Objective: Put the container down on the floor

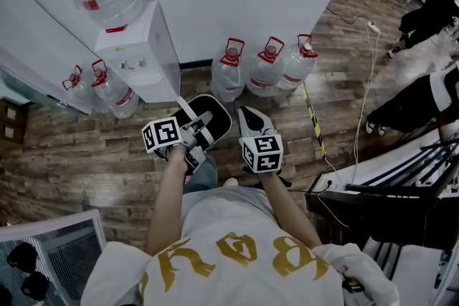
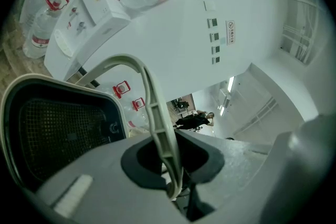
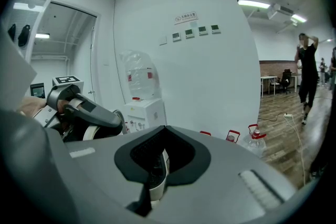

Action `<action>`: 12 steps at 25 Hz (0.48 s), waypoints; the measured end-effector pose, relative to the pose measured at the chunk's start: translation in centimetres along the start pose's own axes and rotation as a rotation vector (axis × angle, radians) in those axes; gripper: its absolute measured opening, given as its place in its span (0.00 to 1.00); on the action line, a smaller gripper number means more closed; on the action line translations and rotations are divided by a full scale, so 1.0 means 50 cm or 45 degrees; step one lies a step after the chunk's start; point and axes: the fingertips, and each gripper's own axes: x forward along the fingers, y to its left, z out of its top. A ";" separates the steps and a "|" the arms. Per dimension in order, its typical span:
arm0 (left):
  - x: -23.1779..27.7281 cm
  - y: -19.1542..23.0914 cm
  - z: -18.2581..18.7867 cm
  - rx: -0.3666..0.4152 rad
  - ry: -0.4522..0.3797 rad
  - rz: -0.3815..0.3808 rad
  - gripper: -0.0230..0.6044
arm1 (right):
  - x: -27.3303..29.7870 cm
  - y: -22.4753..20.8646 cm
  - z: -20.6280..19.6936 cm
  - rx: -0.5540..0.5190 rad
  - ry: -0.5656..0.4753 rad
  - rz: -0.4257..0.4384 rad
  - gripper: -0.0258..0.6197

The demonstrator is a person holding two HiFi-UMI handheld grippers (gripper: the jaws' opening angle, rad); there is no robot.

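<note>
shoulders in a pale shirt (image 1: 237, 254) fill the bottom of the head view. beyond them both grippers reach out over the wooden floor (image 1: 86, 154), just in front of the water dispenser (image 1: 147, 54). the left gripper (image 1: 197, 131) is clamped on the pale ribbed handle (image 2: 149, 92) of the container (image 1: 216, 115), a dark tub with a mesh inside and a pale rim. it hangs in the air, not yet on the boards, in front of the dispenser and a little to its right. the right gripper (image 1: 251, 120) is closed too, on a pale ribbed strip that i take to be the container's edge. to set it down well, lower both grippers together so the tub keeps level. aim for bare boards in front of the dispenser, clear of the bottles (image 1: 269, 64) along the wall to its right. release only once the base sits flat.
</note>
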 end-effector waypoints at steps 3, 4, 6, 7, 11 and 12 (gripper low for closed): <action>0.023 0.013 0.029 -0.001 0.009 0.000 0.11 | 0.028 -0.019 0.002 0.010 0.011 -0.015 0.08; 0.031 0.018 0.044 0.001 0.010 -0.001 0.11 | 0.043 -0.026 0.004 0.015 0.013 -0.020 0.08; 0.049 0.029 0.076 0.004 0.013 -0.007 0.12 | 0.076 -0.037 0.008 0.023 0.019 -0.029 0.08; 0.058 0.037 0.092 0.002 0.018 -0.010 0.12 | 0.094 -0.043 0.009 0.028 0.027 -0.035 0.08; 0.096 0.069 0.161 -0.024 0.049 -0.014 0.11 | 0.176 -0.062 0.020 0.037 0.075 -0.058 0.08; 0.108 0.078 0.183 -0.026 0.057 -0.016 0.11 | 0.201 -0.067 0.025 0.040 0.084 -0.063 0.08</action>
